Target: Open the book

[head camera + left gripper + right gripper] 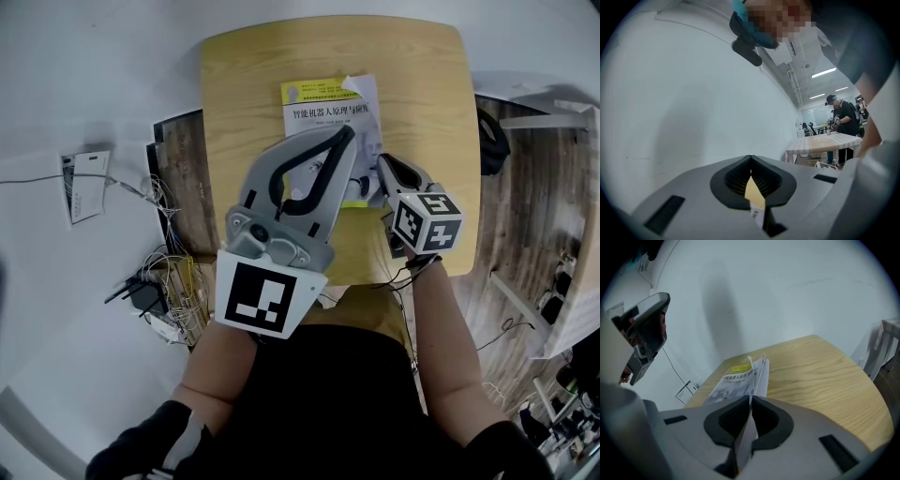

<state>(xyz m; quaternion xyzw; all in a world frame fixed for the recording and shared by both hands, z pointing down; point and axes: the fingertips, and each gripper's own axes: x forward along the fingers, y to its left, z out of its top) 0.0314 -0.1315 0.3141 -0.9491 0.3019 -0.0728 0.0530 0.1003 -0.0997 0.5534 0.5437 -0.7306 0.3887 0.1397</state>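
A book (328, 108) with a yellow band and a grey-white cover lies on the round-cornered wooden table (422, 94). My right gripper (380, 169) is at the book's near right corner, shut on the cover's edge. In the right gripper view the thin cover (738, 380) rises into the jaws of that gripper (750, 401), and the pages fan loosely beside it. My left gripper (345, 136) hovers high above the table's near left side, over the book in the head view. It is shut and holds nothing. In the left gripper view that gripper (750, 159) points level at a white wall.
Cables and a power strip (155, 291) lie on the floor left of the table, with a flat white box (84, 183) further left. A black object (492, 136) sits by the table's right edge. Far off, a person (841, 119) stands at another table (825, 143).
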